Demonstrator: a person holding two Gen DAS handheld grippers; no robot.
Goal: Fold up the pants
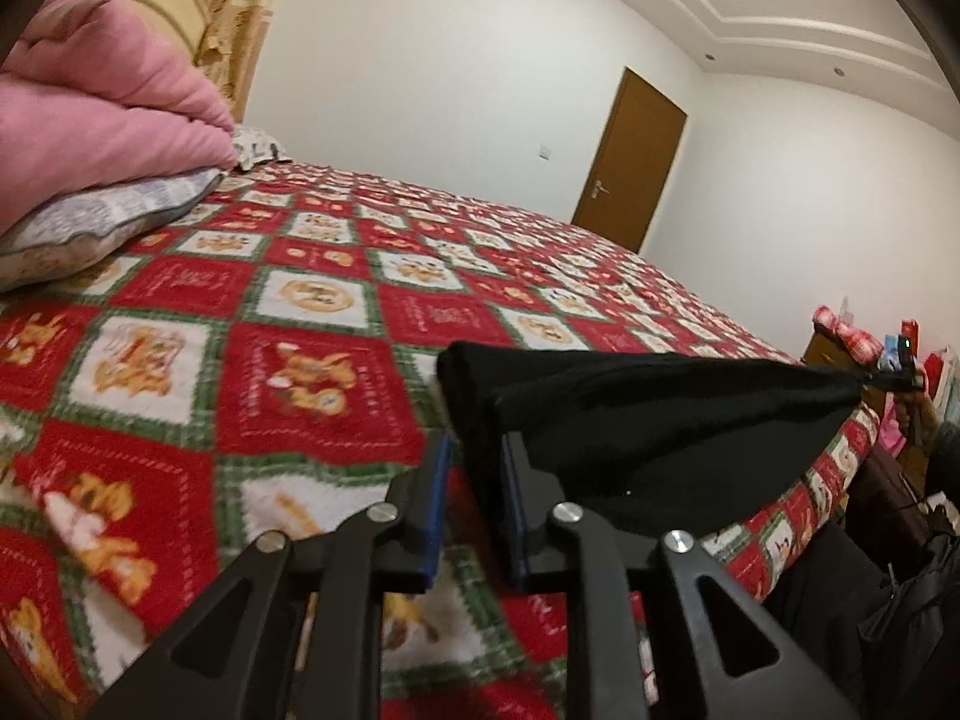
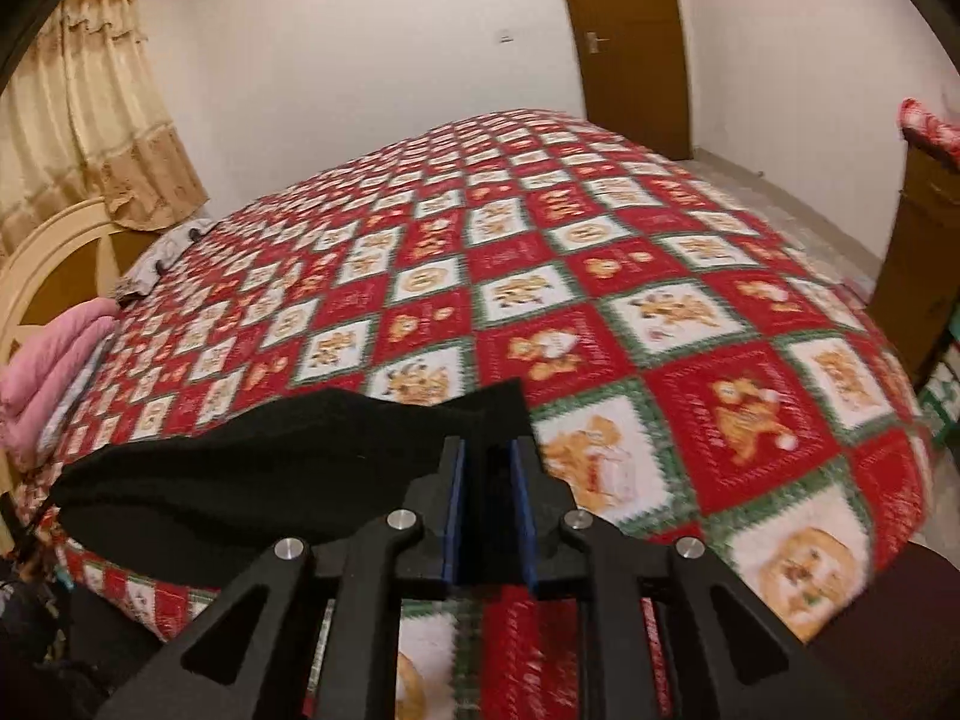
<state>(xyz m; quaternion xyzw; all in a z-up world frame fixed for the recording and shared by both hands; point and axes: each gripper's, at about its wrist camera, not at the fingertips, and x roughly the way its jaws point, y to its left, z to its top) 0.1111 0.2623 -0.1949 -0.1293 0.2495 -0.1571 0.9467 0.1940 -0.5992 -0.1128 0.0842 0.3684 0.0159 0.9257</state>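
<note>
Black pants (image 1: 648,420) stretch in a folded band between my two grippers, low over the near edge of the bed. My left gripper (image 1: 474,450) has one end of the band between its blue pads; a sliver of blanket shows between the left pad and the cloth, so the jaws stand slightly apart. The pants' other end runs right to my right gripper (image 1: 867,378), small at the edge of that view. In the right wrist view the pants (image 2: 270,468) sag left, and a corner of them sits between the parted pads of the right gripper (image 2: 487,450).
A red, white and green checked blanket (image 2: 600,240) covers the whole bed. A pink quilt (image 1: 102,120) lies on a pillow (image 1: 90,228) at the head. A wooden cabinet (image 2: 924,240) stands to the right, a brown door (image 1: 630,162) behind, and dark bags and clutter (image 1: 900,600) beside the bed.
</note>
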